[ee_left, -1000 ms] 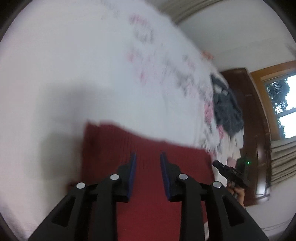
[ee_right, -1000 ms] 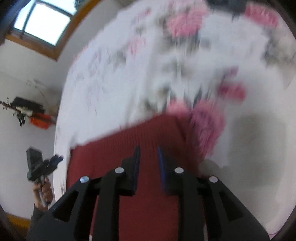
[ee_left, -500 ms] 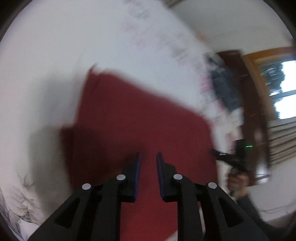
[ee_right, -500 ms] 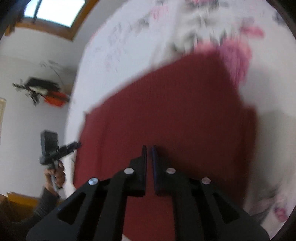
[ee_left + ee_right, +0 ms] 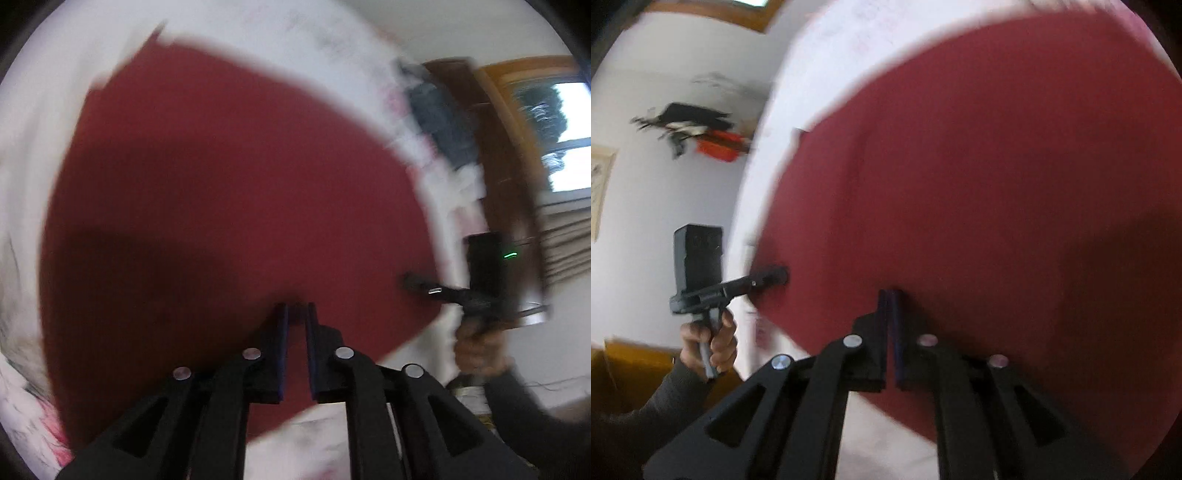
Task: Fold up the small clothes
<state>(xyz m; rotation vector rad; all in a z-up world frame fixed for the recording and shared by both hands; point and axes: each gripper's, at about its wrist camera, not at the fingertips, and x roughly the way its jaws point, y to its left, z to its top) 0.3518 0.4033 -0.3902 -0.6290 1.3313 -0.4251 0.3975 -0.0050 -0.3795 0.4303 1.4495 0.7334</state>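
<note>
Dark red knit garment (image 5: 229, 192) lies spread flat on the bed (image 5: 33, 110), filling most of both wrist views. Left gripper (image 5: 295, 314) sits at its near edge, jaws almost together, red cloth showing in the narrow gap, so it looks pinched. Right gripper (image 5: 890, 295) is at the same near edge further along, jaws pressed together on the cloth. Garment extends straight ahead of both grippers; long axis seems to run side to side between them, though blur makes this uncertain.
</note>
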